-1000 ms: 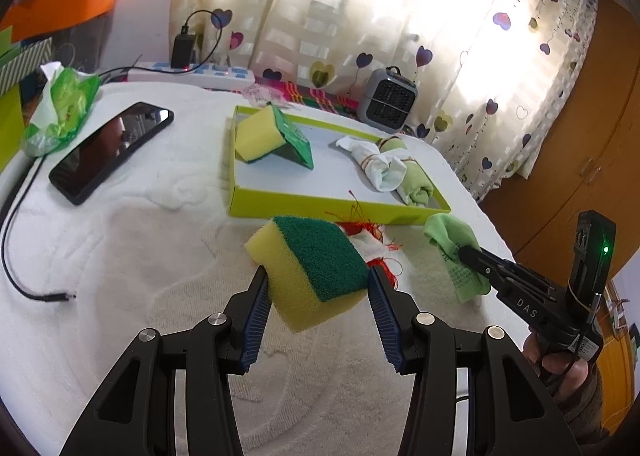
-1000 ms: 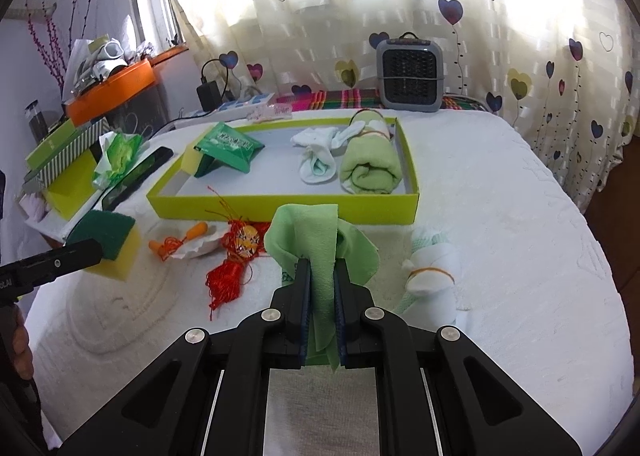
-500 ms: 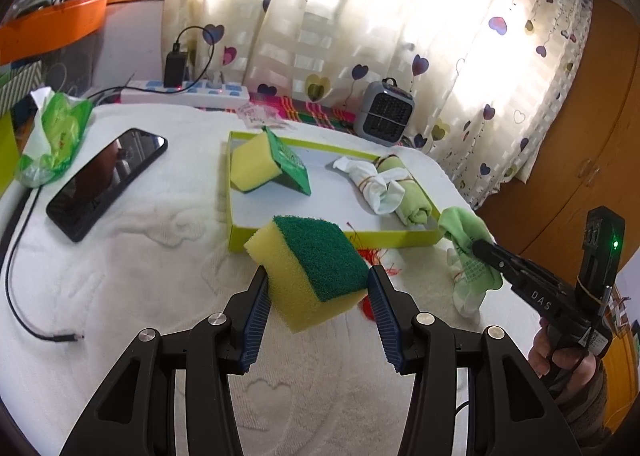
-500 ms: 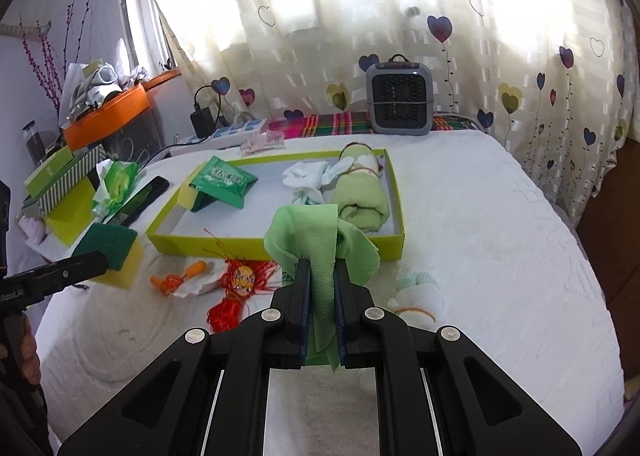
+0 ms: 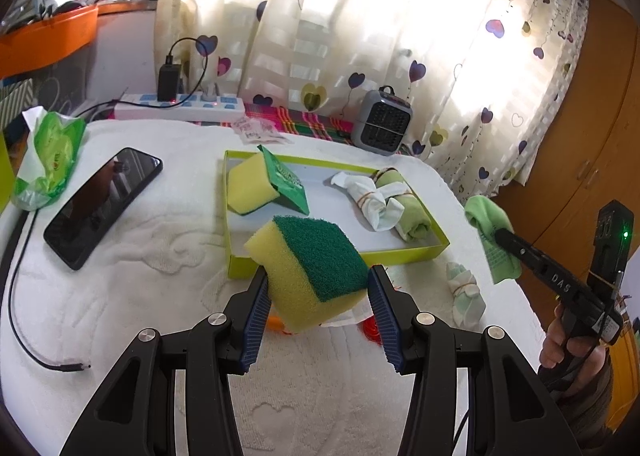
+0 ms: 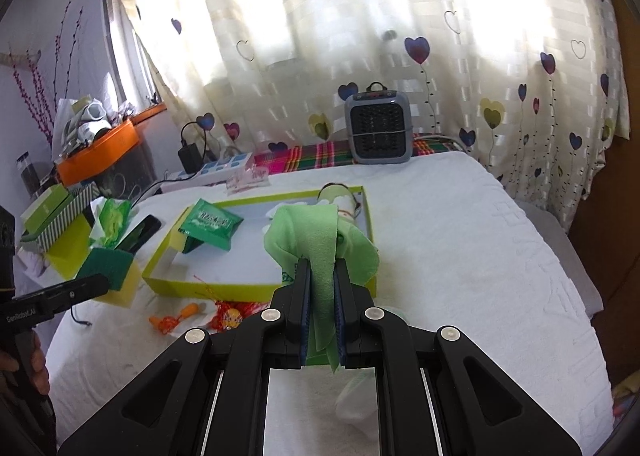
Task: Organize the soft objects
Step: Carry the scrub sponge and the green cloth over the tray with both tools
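Note:
A yellow sponge with a green scouring top (image 5: 316,264) is clamped between the blue pads of my left gripper (image 5: 316,290), which holds it in the air above the front wall of the lime-green tray (image 5: 340,256). My right gripper (image 6: 321,276) is shut on a light green cloth (image 6: 316,232) that drapes over its fingertips, above the tray's right front corner (image 6: 370,284). In the tray lie another yellow sponge (image 5: 248,183), a green packet (image 5: 286,183), a white sock bundle (image 5: 372,199) and a rolled green towel (image 5: 414,215).
A tied white-and-green sock roll (image 5: 464,292) lies on the white bedcover right of the tray. Red tassel and orange bits (image 6: 188,316) sit in front of it. A phone (image 5: 104,203), tissue pack (image 5: 52,155), cable (image 5: 24,316), power strip (image 5: 180,103) and small heater (image 5: 382,127) surround it.
Both grippers have risen with their loads. The green cloth has come up off the bedcover and now hangs level with the tray's right end; the sponge sits higher over the tray's front.

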